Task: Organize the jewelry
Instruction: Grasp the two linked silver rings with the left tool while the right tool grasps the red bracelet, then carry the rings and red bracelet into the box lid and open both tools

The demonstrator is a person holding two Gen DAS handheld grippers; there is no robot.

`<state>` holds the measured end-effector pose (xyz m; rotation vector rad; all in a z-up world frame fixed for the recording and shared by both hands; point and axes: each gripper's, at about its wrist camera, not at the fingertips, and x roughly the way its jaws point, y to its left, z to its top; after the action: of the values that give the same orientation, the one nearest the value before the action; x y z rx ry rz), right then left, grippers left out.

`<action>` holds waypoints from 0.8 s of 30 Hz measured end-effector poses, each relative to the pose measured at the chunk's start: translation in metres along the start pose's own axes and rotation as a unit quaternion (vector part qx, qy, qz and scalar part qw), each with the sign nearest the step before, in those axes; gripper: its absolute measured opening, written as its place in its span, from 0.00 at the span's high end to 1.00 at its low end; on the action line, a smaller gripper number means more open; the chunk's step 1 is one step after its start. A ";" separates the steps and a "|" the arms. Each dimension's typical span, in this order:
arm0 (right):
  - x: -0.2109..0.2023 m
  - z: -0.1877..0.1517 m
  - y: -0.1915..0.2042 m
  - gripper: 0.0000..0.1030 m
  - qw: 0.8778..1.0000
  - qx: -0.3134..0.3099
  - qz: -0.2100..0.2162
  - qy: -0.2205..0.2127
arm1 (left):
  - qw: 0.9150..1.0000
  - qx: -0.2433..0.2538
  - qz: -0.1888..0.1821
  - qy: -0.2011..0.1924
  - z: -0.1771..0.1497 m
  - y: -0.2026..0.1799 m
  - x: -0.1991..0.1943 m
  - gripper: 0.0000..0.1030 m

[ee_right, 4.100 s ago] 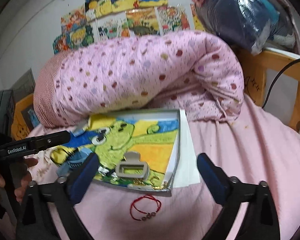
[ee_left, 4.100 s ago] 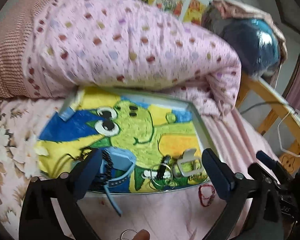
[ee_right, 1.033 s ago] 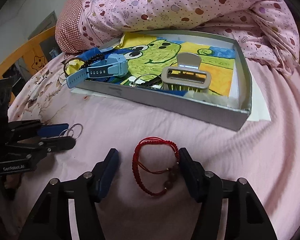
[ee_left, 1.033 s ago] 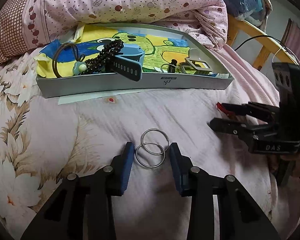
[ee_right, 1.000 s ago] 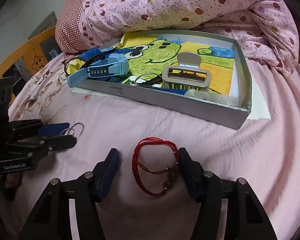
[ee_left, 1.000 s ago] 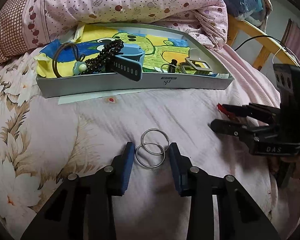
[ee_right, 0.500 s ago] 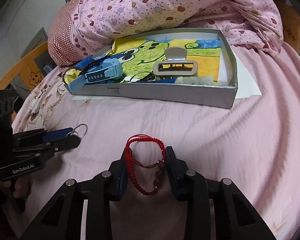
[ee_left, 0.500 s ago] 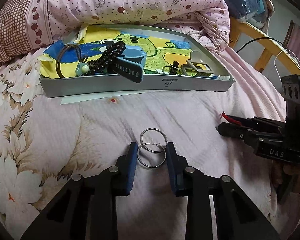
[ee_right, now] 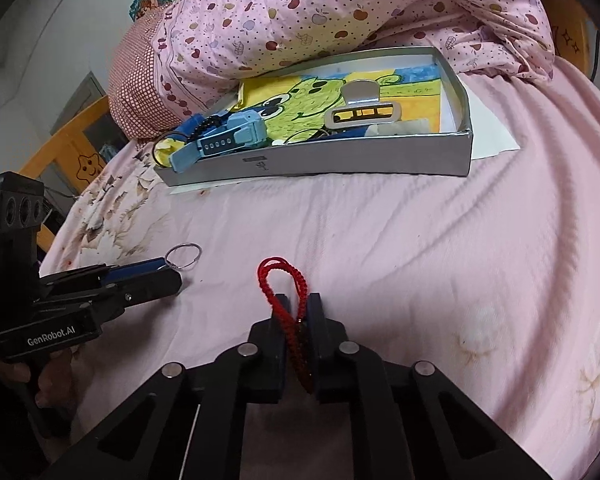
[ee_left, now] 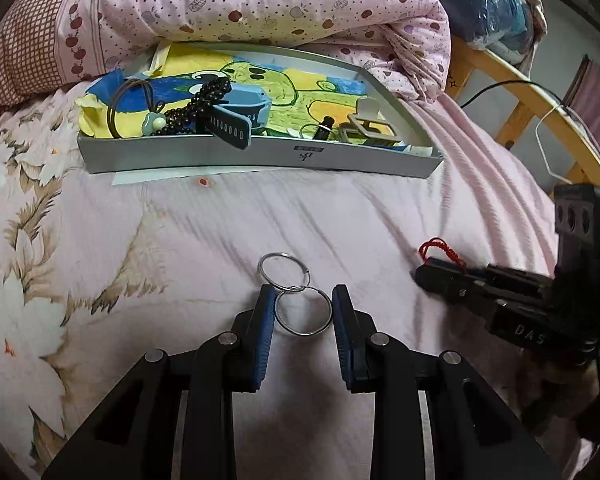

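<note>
Both claws have squeezed in since half a second ago, and the right one has now pinched tight on its catch. Far left on the bed (ee_left: 80, 248), the floral sheet lies bare. Next comes the left claw (ee_left: 303, 300), low on the sheet, its blue pads straddling the nearer of two linked rings (ee_left: 296, 302); the jaws stand just either side of that ring with slivers of gap showing, so not clamped. The farther ring pokes out ahead of the fingertips. Up beyond, the tray (ee_left: 260, 162) sits against the rolled quilt (ee_left: 260, 0), holding beads (ee_left: 196, 108), a blue watch (ee_left: 240, 114) with its strap hanging over the front wall, and a grey clip (ee_left: 366, 126) toward its right end. Moving right, the right claw (ee_right: 298, 322) is shut on the red bracelet (ee_right: 286, 284), the cord squashed between the pads and its loop standing up out of the tips. From the left wrist view that red loop peeks past the black fingers at the far right.
</note>
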<state>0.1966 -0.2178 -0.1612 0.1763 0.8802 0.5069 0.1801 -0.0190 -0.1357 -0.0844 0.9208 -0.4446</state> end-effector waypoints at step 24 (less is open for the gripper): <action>-0.016 0.095 -0.042 0.92 0.995 0.030 -0.009 -0.100 | 0.995 0.002 -0.017 -0.097 0.125 -0.016 0.003 0.77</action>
<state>0.2772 -0.2568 -0.1051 0.2687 0.7020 0.4375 0.2740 -0.0488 -0.0577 -0.1375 0.7277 -0.4613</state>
